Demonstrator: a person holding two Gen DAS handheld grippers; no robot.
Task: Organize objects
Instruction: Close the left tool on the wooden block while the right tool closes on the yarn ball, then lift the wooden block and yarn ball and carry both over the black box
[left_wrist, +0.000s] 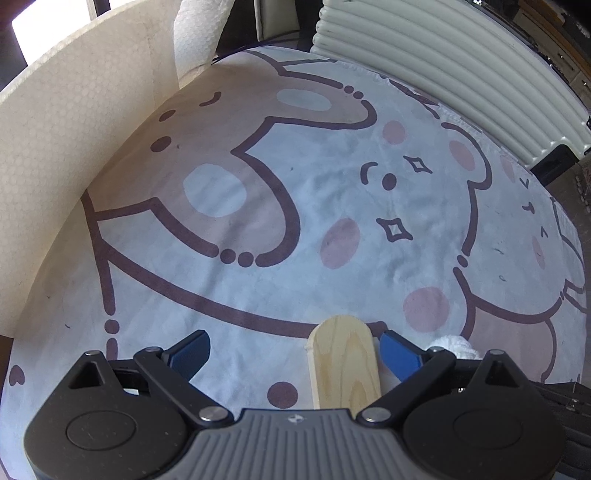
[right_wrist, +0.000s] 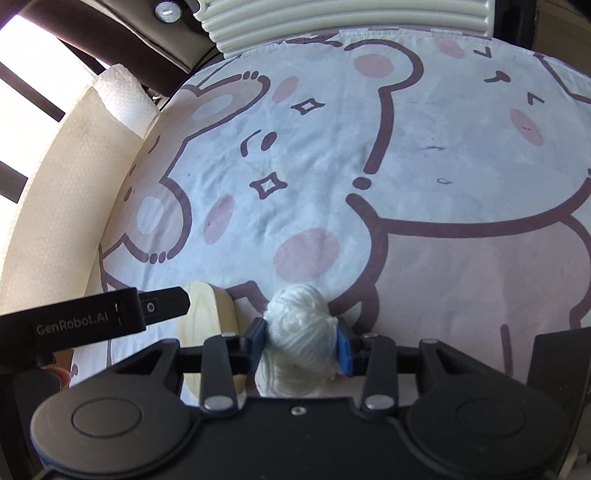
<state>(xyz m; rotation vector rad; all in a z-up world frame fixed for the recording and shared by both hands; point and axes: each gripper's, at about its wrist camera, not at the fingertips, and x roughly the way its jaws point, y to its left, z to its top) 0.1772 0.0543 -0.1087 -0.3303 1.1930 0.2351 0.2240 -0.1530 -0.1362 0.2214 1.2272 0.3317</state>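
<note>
The left gripper (left_wrist: 295, 350) stands with jaws spread wide; a rounded wooden block (left_wrist: 343, 365) lies between them, close against the right finger (left_wrist: 400, 354) and apart from the left. The right gripper (right_wrist: 301, 341) is clamped on a ball of white yarn (right_wrist: 301, 328), both blue pads pressing its sides. Block and yarn sit side by side on the bear-print cloth (right_wrist: 332, 166).

left tongs (left_wrist: 291, 349): black linkage, blue pads, grey ribbed body | right tongs (right_wrist: 301, 341): black (silver pivot screws)
</note>
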